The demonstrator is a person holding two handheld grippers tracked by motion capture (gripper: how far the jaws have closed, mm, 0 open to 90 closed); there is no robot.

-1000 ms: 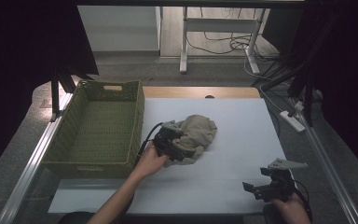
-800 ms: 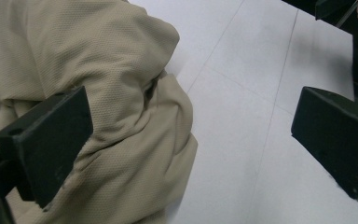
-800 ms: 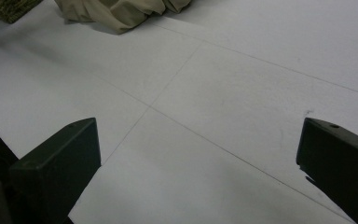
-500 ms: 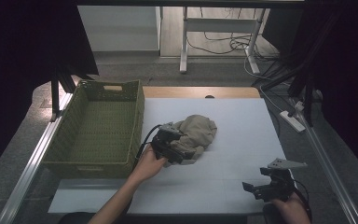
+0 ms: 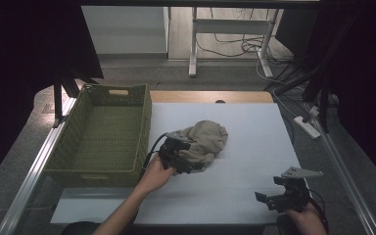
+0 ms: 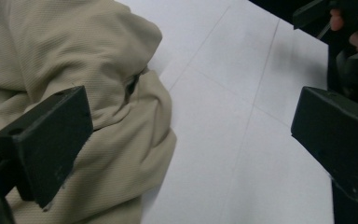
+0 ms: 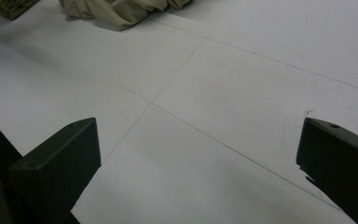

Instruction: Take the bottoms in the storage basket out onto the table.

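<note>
I count one crumpled beige cloth (image 5: 203, 142), one woven green basket (image 5: 103, 134), one white table (image 5: 254, 147), and my two claws: left claw (image 5: 188, 164), right claw (image 5: 269, 198).

My work surface is a white table (image 5: 254, 147), marked by thin seam lines that cross in the right gripper view. On it I see a beige cloth (image 5: 205, 139), crumpled in a heap near the middle, and a green woven basket (image 5: 73, 149) along the left edge, just beside the cloth.
</note>
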